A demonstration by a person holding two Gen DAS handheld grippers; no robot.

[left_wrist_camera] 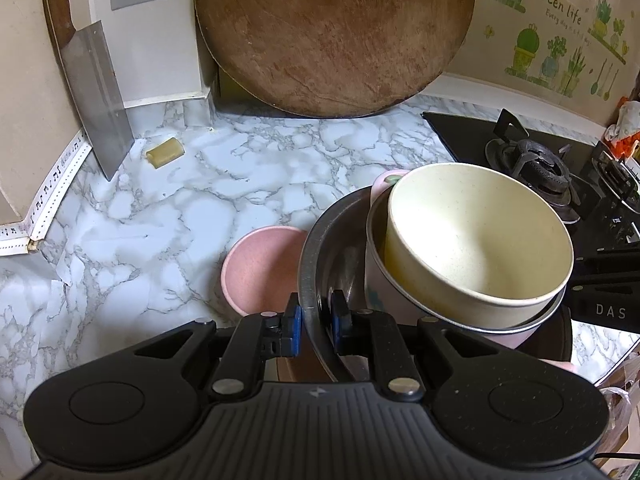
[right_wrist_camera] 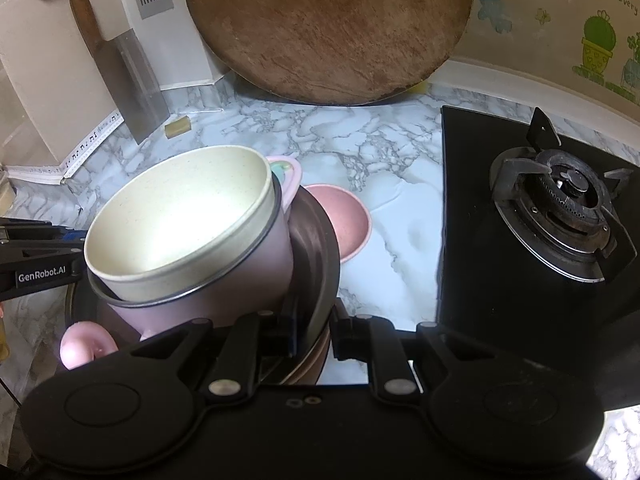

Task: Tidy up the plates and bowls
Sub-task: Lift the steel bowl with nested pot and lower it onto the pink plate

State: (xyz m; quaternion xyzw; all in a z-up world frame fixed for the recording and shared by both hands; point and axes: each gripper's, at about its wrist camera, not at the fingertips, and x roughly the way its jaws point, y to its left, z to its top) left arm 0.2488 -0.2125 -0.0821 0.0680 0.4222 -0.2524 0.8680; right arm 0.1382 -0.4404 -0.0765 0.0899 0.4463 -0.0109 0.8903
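On the marbled tabletop (left_wrist_camera: 168, 216), near the middle, a stack of dishes was seen gripped from two sides. The left claw (left_wrist_camera: 316, 320) was closed down on the near-left rim of the steel bowl (left_wrist_camera: 320, 248), one blue-padded finger outside the rim and one inside. The right claw (right_wrist_camera: 314, 332) was clamped on the same steel bowl (right_wrist_camera: 316, 240) at its right rim, the fingers narrowed tight around the metal edge.

Inside the steel bowl a pink pot (left_wrist_camera: 376, 288) with a small side handle was nested, tilted, and a cream bowl (left_wrist_camera: 480, 236) was seated in the pot's mouth. From the right wrist view the cream bowl (right_wrist_camera: 180, 216) was seen leaning left within the pink pot (right_wrist_camera: 224, 276). A pink bowl (left_wrist_camera: 256, 268) was set on the tabletop just left of the stack, partly hidden by the steel rim; whether the two were touching could not be told.

At the far wall a round wooden board (left_wrist_camera: 332, 32) was leaned upright, a cleaver (left_wrist_camera: 96, 96) was propped at far left, and a small yellowish block (left_wrist_camera: 164, 152) lay beside it. A black gas hob (right_wrist_camera: 552, 208) was seen to the right.
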